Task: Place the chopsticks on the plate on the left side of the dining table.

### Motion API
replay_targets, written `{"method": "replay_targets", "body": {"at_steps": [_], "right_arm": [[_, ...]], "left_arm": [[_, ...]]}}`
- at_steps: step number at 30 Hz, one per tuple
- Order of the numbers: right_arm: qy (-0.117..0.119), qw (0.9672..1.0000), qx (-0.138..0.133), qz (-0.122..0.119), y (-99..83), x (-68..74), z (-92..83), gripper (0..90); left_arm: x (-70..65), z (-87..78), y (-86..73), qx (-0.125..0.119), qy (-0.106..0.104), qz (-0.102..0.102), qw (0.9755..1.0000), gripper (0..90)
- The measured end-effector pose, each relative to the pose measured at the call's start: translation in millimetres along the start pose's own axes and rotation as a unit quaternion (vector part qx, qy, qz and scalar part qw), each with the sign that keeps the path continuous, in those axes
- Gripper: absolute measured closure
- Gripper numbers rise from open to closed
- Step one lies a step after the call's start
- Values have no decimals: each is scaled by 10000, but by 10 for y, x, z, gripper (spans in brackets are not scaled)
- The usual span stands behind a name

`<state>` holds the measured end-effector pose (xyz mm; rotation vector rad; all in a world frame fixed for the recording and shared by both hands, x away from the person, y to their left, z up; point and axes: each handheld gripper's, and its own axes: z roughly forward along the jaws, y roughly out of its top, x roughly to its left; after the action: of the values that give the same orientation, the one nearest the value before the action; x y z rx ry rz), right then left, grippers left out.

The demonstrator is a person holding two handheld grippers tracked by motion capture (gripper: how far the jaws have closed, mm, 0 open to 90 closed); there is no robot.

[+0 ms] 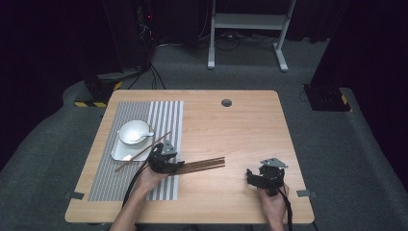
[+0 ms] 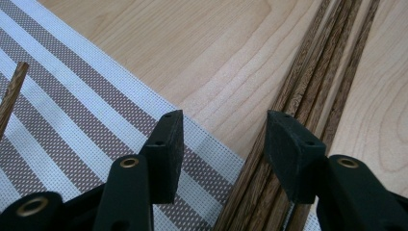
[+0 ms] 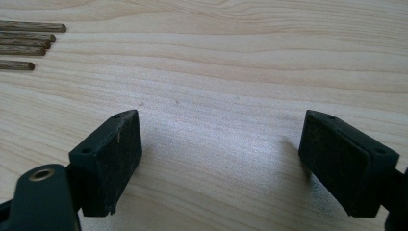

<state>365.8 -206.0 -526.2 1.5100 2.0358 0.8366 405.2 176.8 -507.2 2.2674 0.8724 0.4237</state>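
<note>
A bundle of several dark wooden chopsticks (image 1: 202, 165) lies on the wooden table (image 1: 231, 130), reaching left onto the striped placemat (image 1: 163, 120). My left gripper (image 1: 178, 165) sits low over the bundle's left end. In the left gripper view its jaws (image 2: 223, 130) stand partly apart. The chopsticks (image 2: 308, 72) run under the right jaw and into the gap, and the left pad is off them. One chopstick (image 1: 142, 152) lies slanted across the white plate (image 1: 120, 153); its tip (image 2: 12, 94) also appears on the placemat (image 2: 72, 115). My right gripper (image 1: 251, 174) rests open on bare table (image 3: 219, 144), with the chopstick ends (image 3: 29, 38) farther off.
A white bowl (image 1: 133, 131) with a white spoon (image 1: 144, 135) stands on the plate at the placemat's left. A round cable hole (image 1: 226, 102) is near the table's far edge. A white desk frame (image 1: 248, 33) stands on the floor beyond.
</note>
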Motion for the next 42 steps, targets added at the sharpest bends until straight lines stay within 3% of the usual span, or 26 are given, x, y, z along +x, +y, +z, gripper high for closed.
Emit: {"method": "replay_targets", "body": {"at_steps": [12, 27, 36, 42], "right_arm": [[0, 10000, 1, 1, 0, 0, 0, 147], [3, 10000, 0, -3, 0, 1, 0, 147], [3, 10000, -1, -4, 0, 1, 0, 147], [3, 10000, -1, -3, 0, 1, 0, 147]], "left_arm": [[6, 15, 5, 0, 40, -18, 10000, 488], [-22, 21, 27, 22, 137, 110, 9998, 490], [-50, 59, 58, 21, 31, 140, 9999, 489], [-46, 104, 86, 51, 82, 148, 9998, 496]]}}
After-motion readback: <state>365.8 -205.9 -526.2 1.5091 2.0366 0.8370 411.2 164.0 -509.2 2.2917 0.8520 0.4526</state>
